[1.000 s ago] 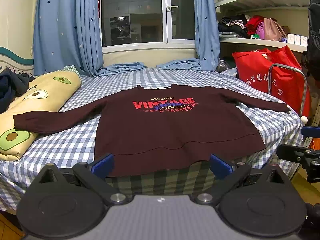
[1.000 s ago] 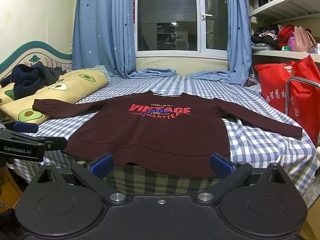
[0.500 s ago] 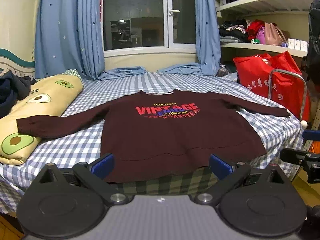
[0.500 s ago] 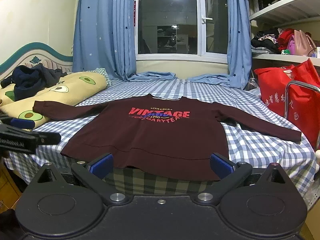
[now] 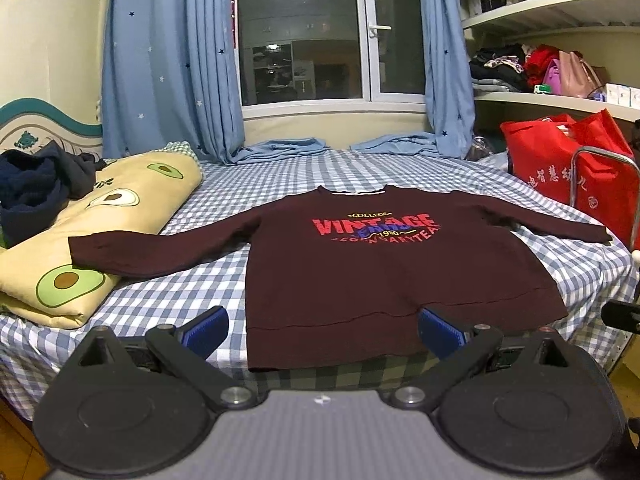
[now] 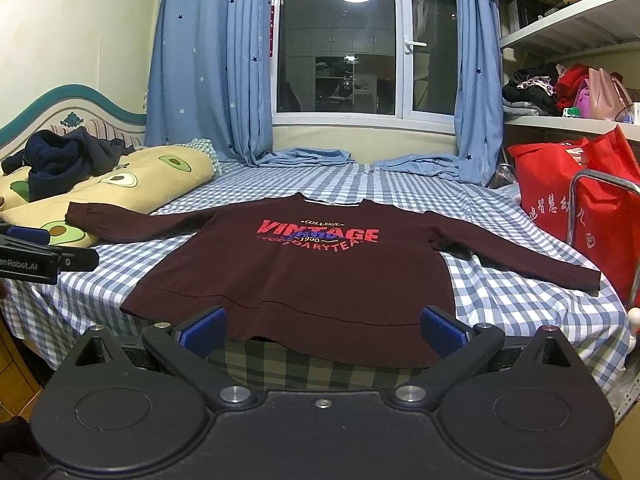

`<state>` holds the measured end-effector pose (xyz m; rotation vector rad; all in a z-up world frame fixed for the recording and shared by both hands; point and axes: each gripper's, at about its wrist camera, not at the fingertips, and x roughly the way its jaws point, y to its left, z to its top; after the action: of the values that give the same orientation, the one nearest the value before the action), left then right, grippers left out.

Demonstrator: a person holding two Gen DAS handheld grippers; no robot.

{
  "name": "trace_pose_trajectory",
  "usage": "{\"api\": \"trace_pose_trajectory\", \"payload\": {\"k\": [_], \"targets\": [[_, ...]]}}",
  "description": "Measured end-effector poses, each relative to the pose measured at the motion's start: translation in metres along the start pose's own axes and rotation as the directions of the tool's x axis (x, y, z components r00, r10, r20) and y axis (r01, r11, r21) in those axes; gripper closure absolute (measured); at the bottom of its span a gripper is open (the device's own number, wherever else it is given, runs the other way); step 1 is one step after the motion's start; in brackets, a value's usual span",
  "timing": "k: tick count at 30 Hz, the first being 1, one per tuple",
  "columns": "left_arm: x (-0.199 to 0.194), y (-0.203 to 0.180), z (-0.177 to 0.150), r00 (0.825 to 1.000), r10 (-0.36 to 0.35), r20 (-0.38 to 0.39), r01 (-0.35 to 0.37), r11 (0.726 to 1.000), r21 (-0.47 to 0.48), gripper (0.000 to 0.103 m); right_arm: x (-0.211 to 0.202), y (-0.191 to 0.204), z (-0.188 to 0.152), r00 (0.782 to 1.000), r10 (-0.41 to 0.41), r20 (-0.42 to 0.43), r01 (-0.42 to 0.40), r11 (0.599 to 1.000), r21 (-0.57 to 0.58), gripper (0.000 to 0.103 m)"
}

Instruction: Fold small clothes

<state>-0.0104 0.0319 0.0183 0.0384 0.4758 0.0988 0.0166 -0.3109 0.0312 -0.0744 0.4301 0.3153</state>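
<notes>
A dark maroon sweatshirt [image 5: 380, 276] with a red "VINTAGE" print lies flat, front up, on the blue checked bed [image 5: 280, 176], both sleeves spread out; it also shows in the right wrist view [image 6: 304, 280]. Its left sleeve end rests on the avocado pillow [image 5: 108, 216]. My left gripper [image 5: 322, 332] is open and empty, just short of the hem at the bed's near edge. My right gripper [image 6: 320, 330] is open and empty, also in front of the hem. The left gripper also shows at the left edge of the right wrist view [image 6: 48, 260].
A dark blue garment [image 6: 64, 160] lies on the avocado pillow [image 6: 132, 184] at the left. A red shopping bag [image 5: 568, 172] and a metal chair frame [image 5: 600, 156] stand right of the bed. Blue curtains [image 6: 208, 80] pool on the bed's far side. Shelves [image 6: 568, 80] hold bags at the right.
Both grippers have risen and tilted a little, so the sweatshirt sits lower and fuller in both views. The left view has shifted leftward. Both stay open; the sweatshirt has not moved.
</notes>
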Motion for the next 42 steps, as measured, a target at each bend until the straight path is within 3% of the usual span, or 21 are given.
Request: {"api": "trace_pose_trajectory", "payload": {"k": [30, 42], "targets": [[0.003, 0.001, -0.003, 1.0, -0.005, -0.008, 0.005, 1.0, -0.003, 0.0, -0.003, 0.003, 0.001, 1.0, 0.028, 0.011, -0.028, 1.0, -0.008, 0.001], [0.004, -0.007, -0.005, 0.998, -0.06, -0.015, 0.06, 0.998, 0.003, 0.0, -0.006, 0.008, -0.001, 1.0, 0.016, 0.027, -0.015, 0.999, -0.029, 0.001]]}}
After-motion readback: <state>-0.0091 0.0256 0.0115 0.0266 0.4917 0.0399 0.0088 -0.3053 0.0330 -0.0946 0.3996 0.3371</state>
